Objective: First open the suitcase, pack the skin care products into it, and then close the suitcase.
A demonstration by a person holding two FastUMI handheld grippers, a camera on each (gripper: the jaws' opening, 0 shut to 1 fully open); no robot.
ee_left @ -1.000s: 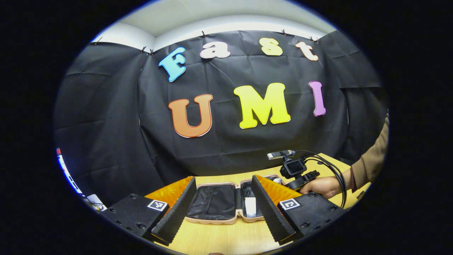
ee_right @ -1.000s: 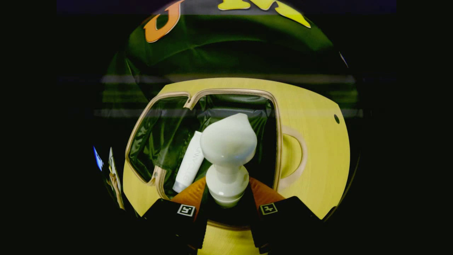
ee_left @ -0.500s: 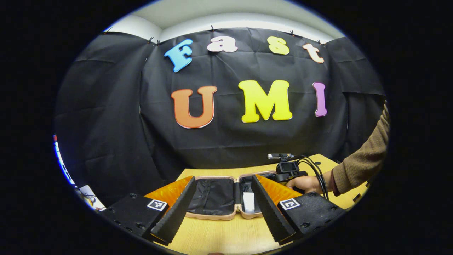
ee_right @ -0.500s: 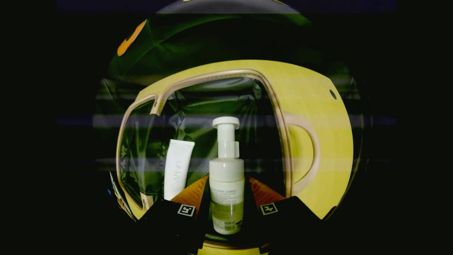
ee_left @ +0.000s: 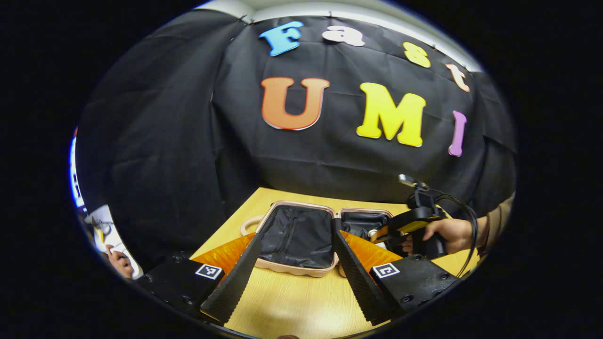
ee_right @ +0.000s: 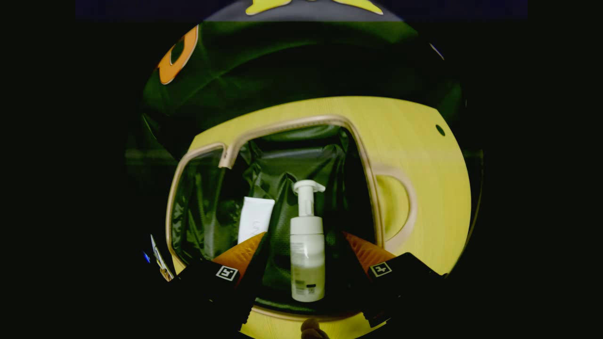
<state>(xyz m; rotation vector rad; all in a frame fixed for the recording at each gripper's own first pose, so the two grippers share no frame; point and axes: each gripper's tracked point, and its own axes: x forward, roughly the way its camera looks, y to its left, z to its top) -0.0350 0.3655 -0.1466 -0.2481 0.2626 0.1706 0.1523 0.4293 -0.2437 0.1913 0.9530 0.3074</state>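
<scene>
The suitcase [ee_left: 301, 270] lies open on the wooden table, both black-lined halves facing up. My left gripper [ee_left: 295, 230] stands open and empty in front of its left half. A hand holds my right gripper [ee_left: 384, 235] over the right half. In the right gripper view, a white pump bottle [ee_right: 307, 254] lies on the lining inside the suitcase [ee_right: 363, 155], nozzle pointing away. My right gripper [ee_right: 304, 234] is open, its fingers spread to either side of the bottle and clear of it. A white tube [ee_right: 255, 219] lies to the left of the bottle.
The suitcase handle [ee_right: 411, 207] juts out on the right side over the table [ee_right: 424, 155]. Cables trail from the right gripper toward the sleeve [ee_left: 494, 226]. At the far left edge a person's hand [ee_left: 120, 263] shows beyond the table.
The right gripper tipped the pump bottle down, laid it in the suitcase and opened, letting it go. The left gripper swung left and tilted, staying open.
</scene>
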